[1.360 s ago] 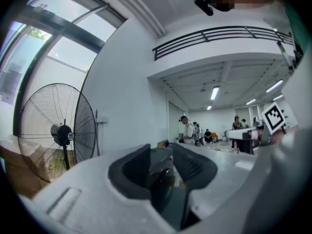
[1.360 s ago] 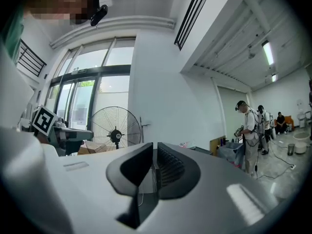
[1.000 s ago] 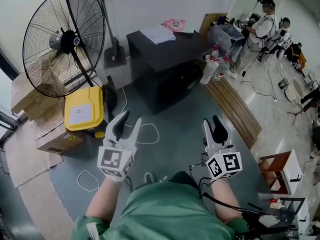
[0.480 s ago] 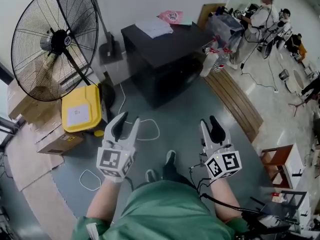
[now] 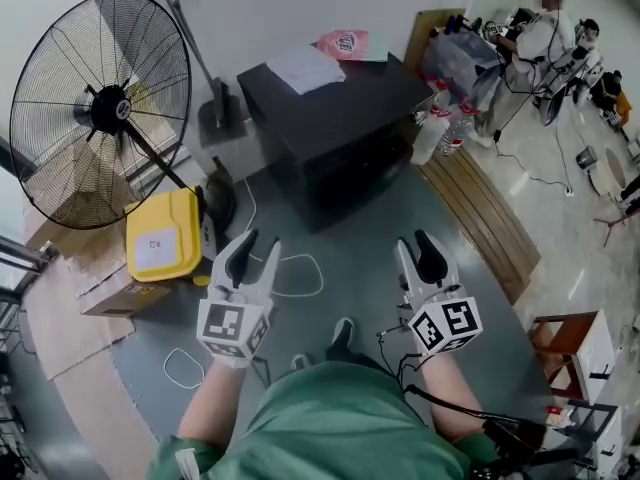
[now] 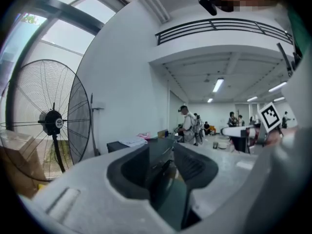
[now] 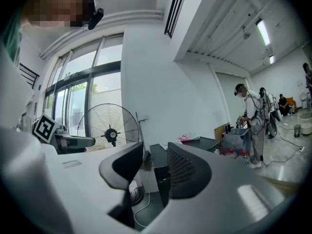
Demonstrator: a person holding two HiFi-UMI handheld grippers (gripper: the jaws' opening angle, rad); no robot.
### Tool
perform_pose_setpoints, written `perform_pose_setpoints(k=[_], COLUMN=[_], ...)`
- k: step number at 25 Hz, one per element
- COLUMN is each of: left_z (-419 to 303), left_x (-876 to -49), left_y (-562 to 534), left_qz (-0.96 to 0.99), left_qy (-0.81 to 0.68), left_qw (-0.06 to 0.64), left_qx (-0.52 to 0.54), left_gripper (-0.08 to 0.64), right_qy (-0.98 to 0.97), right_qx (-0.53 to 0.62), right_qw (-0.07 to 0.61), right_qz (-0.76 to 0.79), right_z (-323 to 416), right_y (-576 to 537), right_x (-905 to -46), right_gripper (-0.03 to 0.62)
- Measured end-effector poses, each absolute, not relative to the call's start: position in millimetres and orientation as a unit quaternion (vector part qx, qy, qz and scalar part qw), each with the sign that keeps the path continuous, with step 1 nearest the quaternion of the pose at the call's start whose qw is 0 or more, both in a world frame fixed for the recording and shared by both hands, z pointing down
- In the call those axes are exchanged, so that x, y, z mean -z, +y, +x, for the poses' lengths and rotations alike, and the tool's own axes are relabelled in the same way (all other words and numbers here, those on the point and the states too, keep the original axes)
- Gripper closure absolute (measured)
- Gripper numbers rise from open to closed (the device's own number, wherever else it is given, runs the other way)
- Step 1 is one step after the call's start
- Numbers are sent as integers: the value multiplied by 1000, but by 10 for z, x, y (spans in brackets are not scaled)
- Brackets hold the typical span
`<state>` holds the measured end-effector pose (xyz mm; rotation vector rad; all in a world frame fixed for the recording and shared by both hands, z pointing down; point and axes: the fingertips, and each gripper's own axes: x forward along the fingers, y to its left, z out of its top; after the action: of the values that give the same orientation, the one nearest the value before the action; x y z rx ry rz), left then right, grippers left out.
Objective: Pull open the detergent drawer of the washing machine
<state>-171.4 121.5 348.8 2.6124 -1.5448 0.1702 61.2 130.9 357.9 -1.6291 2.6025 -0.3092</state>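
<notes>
The washing machine (image 5: 330,118) is a black box against the white wall, with papers (image 5: 305,68) and a pink bag (image 5: 343,43) on its top. Its detergent drawer cannot be made out from here. Both grippers hang in the air over the grey floor, well short of the machine and pointing toward it. My left gripper (image 5: 258,246) is open with nothing between its jaws. My right gripper (image 5: 415,243) is open and empty too. In the left gripper view the machine (image 6: 119,144) lies beyond the gripper (image 6: 161,150). In the right gripper view the machine (image 7: 204,141) shows past the gripper (image 7: 156,152).
A large floor fan (image 5: 95,108) stands at the left, with a yellow box (image 5: 165,233) and cardboard boxes (image 5: 110,293) below it. A white cable (image 5: 300,263) loops on the floor before the machine. A wooden bench (image 5: 480,223) and spray bottles (image 5: 432,133) are at the right; people (image 5: 535,43) stand beyond.
The person has stepped toward the machine and a shoe now shows below the grippers. Both grippers travelled along, lower and nearer the machine, jaws as wide as before.
</notes>
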Motion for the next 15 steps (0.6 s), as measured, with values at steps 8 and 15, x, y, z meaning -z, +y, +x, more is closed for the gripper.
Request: perform_pose_setpoints(k=[8, 15], left_z=[-1308, -1161], left_x=[-3452, -3448], left_y=[704, 418], left_qz=[843, 835], left_qy=[-532, -542], left_qw=[47, 46], left_qx=[-68, -81], left_gripper=[403, 403], right_qy=[855, 861], right_qx=[154, 183], right_qw=[43, 45], right_qz=[-493, -473], right_z=[974, 1065], right_y=[604, 157], right_x=[-3760, -3897], right_gripper=[453, 453])
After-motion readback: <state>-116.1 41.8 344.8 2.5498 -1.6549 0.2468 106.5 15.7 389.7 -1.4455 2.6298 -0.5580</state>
